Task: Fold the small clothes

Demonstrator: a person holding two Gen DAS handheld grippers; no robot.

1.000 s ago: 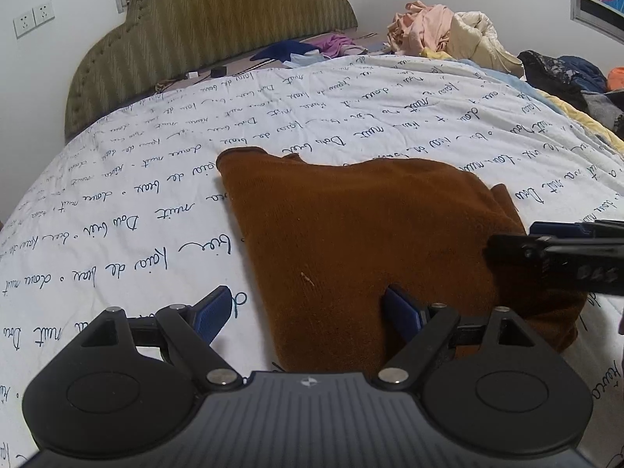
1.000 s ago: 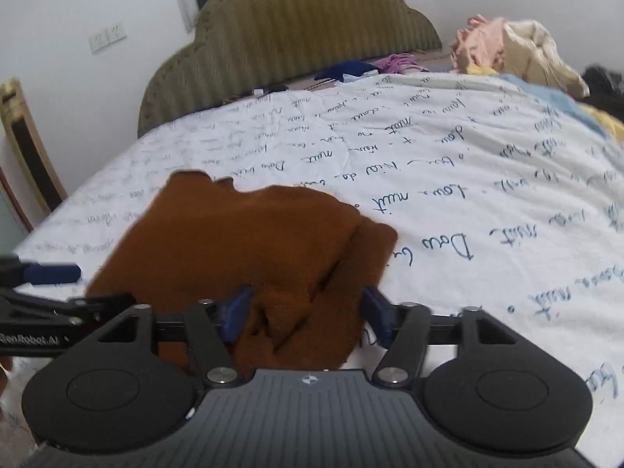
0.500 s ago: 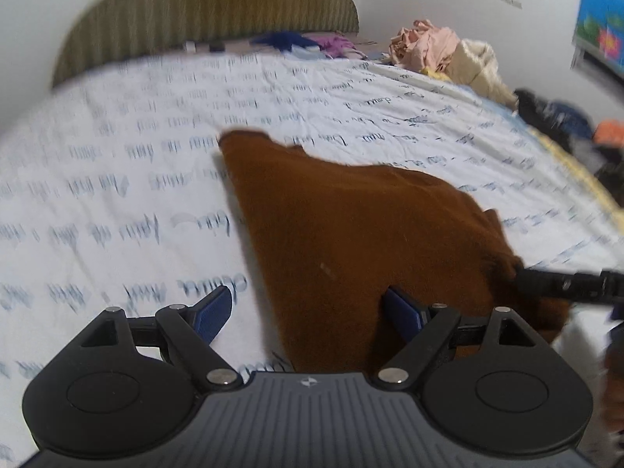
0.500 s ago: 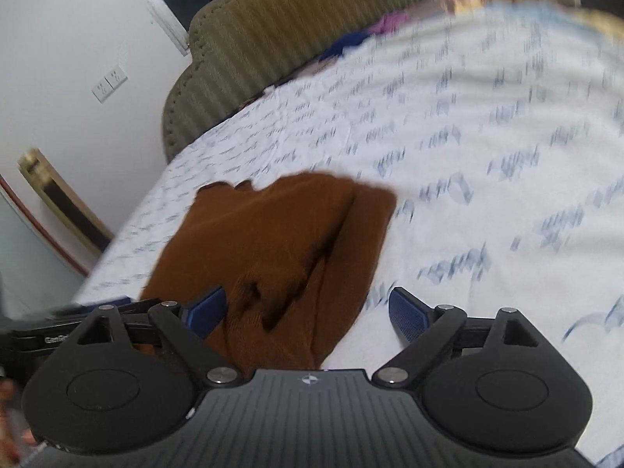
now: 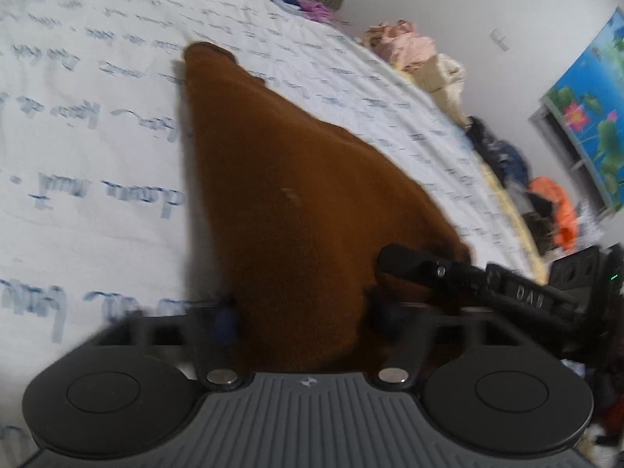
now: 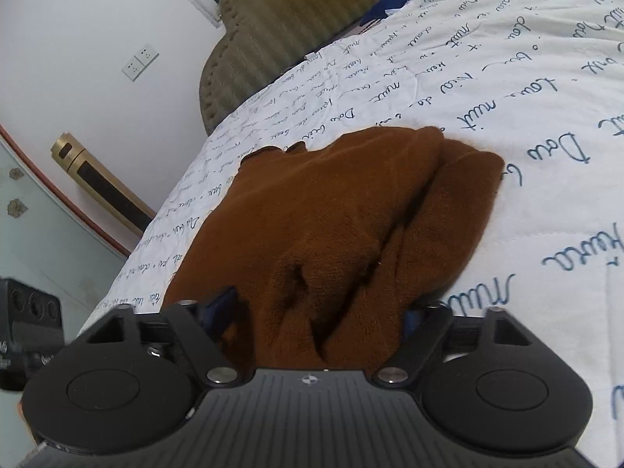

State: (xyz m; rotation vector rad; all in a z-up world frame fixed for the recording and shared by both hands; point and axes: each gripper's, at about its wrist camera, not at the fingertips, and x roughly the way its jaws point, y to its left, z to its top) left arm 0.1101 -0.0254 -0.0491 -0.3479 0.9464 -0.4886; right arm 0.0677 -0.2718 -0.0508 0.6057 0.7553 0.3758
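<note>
A brown fleece garment point(image 5: 292, 195) lies on the white quilt point(image 5: 97, 136) printed with blue script. My left gripper point(image 5: 305, 316) is at its near edge with jaws closing, and the cloth fills the gap, bunched against both blue pads. In the right wrist view the same garment point(image 6: 331, 202) lies folded double with a crease down its length. My right gripper point(image 6: 316, 310) is closing on its near end, where the cloth puckers between the pads. One black finger point(image 5: 429, 269) of the right gripper reaches onto the garment's right corner in the left wrist view.
A green padded headboard point(image 6: 292, 19) stands at the far end of the bed. Loose clothes are piled along the far side: pink and cream ones point(image 5: 409, 46), dark and orange ones point(image 5: 561, 210). A gold and black post point(image 6: 101, 183) stands beside the bed by the wall.
Both grippers have dropped closer to the garment and rolled. Their jaws, wide half a second ago, have narrowed onto the cloth's near edge, which now bunches between the pads.
</note>
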